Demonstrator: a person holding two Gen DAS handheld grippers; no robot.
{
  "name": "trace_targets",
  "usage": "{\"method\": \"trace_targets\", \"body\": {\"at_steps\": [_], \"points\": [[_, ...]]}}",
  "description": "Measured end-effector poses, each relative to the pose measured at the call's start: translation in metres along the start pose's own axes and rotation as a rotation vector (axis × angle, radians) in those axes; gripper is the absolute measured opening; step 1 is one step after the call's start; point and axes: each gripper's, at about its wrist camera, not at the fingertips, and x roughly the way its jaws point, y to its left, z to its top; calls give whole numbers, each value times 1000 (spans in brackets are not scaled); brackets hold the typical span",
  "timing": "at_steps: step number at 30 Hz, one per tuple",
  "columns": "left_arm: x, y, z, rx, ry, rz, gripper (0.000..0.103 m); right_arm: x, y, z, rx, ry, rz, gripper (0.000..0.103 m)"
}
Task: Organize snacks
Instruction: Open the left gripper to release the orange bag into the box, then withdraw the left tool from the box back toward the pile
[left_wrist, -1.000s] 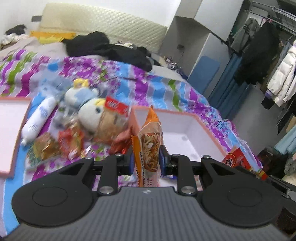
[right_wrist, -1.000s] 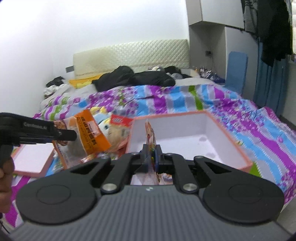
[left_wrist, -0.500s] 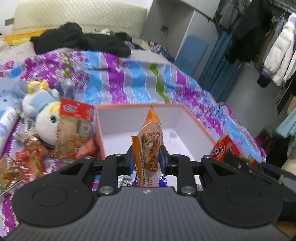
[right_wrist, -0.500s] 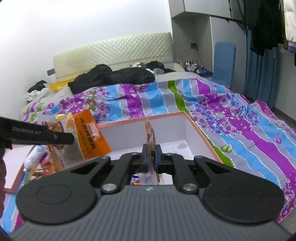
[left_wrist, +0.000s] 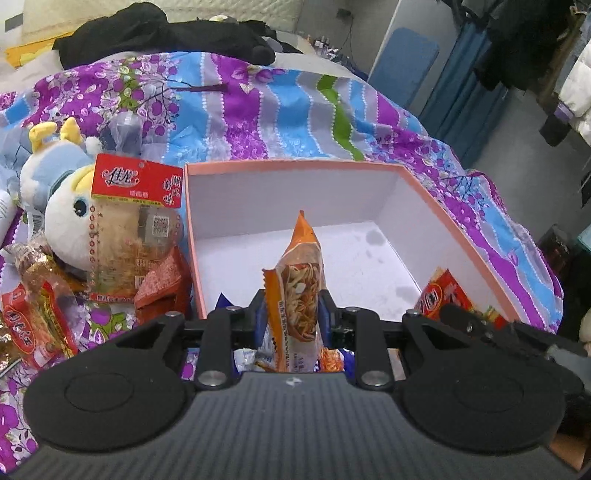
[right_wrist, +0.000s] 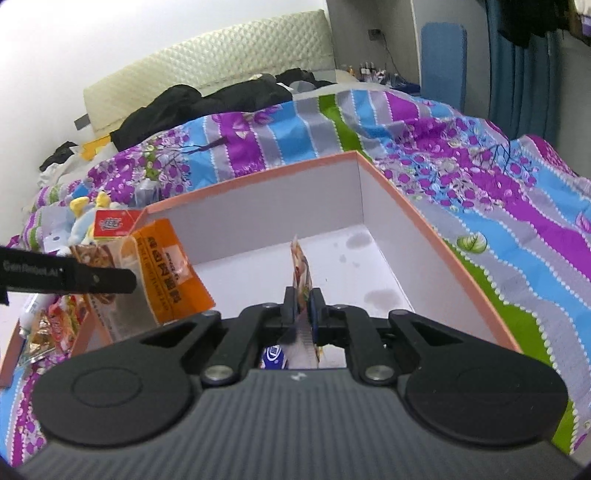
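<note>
A pink-rimmed box (left_wrist: 295, 164) with a white inside lies on the bedspread. My left gripper (left_wrist: 291, 314) is shut on an upright orange snack packet (left_wrist: 297, 284), held over the box's near end. In the right wrist view that orange packet (right_wrist: 166, 273) hangs at the box's left wall from the left gripper's finger (right_wrist: 92, 280). My right gripper (right_wrist: 303, 306) is shut on a thin packet (right_wrist: 301, 264) seen edge-on above the box (right_wrist: 258, 177) floor. That red-and-orange packet (left_wrist: 441, 295) shows at the box's right side. Blue wrappers (right_wrist: 273, 356) lie below the jaws.
Left of the box lies a heap of snack packets (left_wrist: 40, 317), a red-topped bag (left_wrist: 136, 229) and a plush toy (left_wrist: 62, 221). Black clothes (left_wrist: 166, 33) lie at the bed's head. A blue chair (left_wrist: 402, 70) and hanging coats (left_wrist: 524, 40) stand to the right.
Both grippers have come down and forward over the box, each keeping its packet. The box now fills more of both views.
</note>
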Motion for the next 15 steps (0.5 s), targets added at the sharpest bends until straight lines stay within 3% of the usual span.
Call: {"method": "trace_targets", "body": {"at_steps": [2, 4, 7, 8, 15], "points": [[-1, -1, 1, 7, 3, -8, 40, -2, 0, 0, 3, 2, 2, 12], [-6, -3, 1, 16, -2, -16, 61, -4, -1, 0, 13, 5, -9, 18], [-19, -7, -1, 37, -22, -7, 65, -13, -1, 2, 29, -8, -4, 56], [-25, -6, -1, 33, -27, -13, 65, -17, 1, 2, 25, -17, 0, 59], [-86, 0, -2, 30, -97, -19, 65, -59, 20, 8, 3, -72, 11, 58]]}}
